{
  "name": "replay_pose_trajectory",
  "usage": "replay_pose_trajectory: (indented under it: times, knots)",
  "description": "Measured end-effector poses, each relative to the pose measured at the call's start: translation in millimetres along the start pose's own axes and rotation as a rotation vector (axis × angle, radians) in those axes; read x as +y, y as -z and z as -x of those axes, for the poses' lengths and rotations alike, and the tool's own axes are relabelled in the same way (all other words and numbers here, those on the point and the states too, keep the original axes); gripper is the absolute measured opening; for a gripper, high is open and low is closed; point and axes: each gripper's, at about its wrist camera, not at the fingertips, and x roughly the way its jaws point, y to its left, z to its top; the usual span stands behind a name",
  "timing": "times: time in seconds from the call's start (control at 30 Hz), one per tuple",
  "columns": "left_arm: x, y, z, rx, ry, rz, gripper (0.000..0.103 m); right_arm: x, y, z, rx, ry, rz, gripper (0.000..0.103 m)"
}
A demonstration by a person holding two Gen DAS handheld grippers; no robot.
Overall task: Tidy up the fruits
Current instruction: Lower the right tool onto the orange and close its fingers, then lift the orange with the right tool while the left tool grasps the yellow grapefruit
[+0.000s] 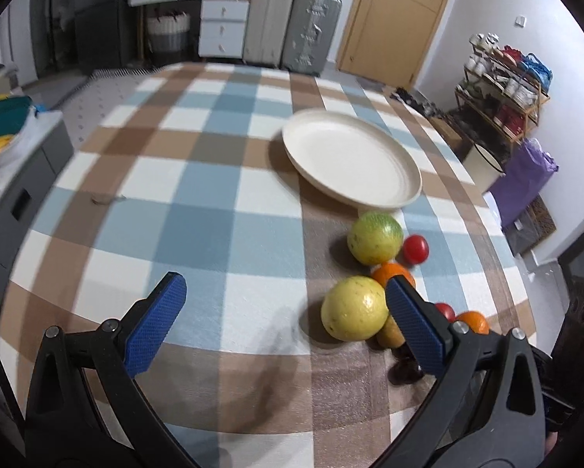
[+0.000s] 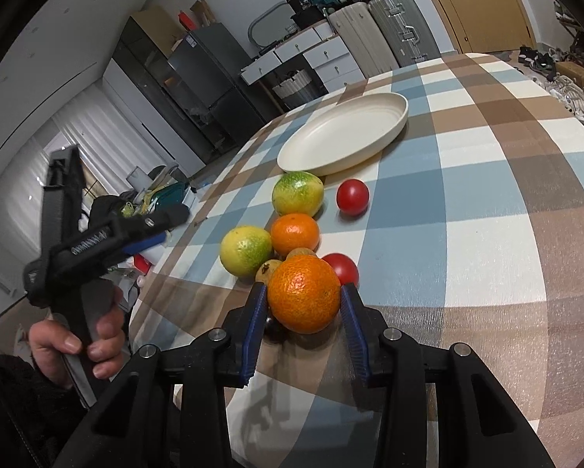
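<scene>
Meanwhile right gripper [image 2: 303, 304] fingers clamp the round orange [image 2: 303, 292]; left gripper [image 1: 284, 312] fingers gape apart.

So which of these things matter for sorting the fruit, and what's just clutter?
For the job: right gripper shut on an orange, second orange, two yellow-green citrus, two tomatoes, plate, left gripper.

Lying about: suitcases, drawers, shelf.

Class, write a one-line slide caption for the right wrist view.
Right hand-held gripper grips an orange among fruit near an empty plate on a checked tablecloth.
</scene>
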Motion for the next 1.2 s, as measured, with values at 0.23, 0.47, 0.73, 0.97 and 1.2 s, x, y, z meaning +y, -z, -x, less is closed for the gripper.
replay_pose_trajectory:
  times: [0.23,0.47,0.73,0.97,1.2]
  knots:
    - [-4.4,3.3,-27.2,0.096,0.132,0.028,0.102,1.1,-2.3,2.4,-0.013,-0.013,0.008,0.039]
    - [-9.6,4.1,-50.0,0.155,0.18,0.04,0.102,2.5,-6.8,2.0,-0.016,-0.021,0.015,0.039]
    - [-12.5,4.5,-61.2,0.173,0.258,0.035,0.098,2.7,-7.7,-0.3,-0.01,-0.017,0.021,0.039]
    - [-10.2,3.9,-69.0,0.183,0.314,0.036,0.07,7.3,-8.8,3.8,-0.015,-0.016,0.034,0.039]
    - [-6.5,6.9,-74.6,0.204,0.421,0.058,0.047,8.6,-11.4,4.1,-0.021,-0.014,0.037,0.039]
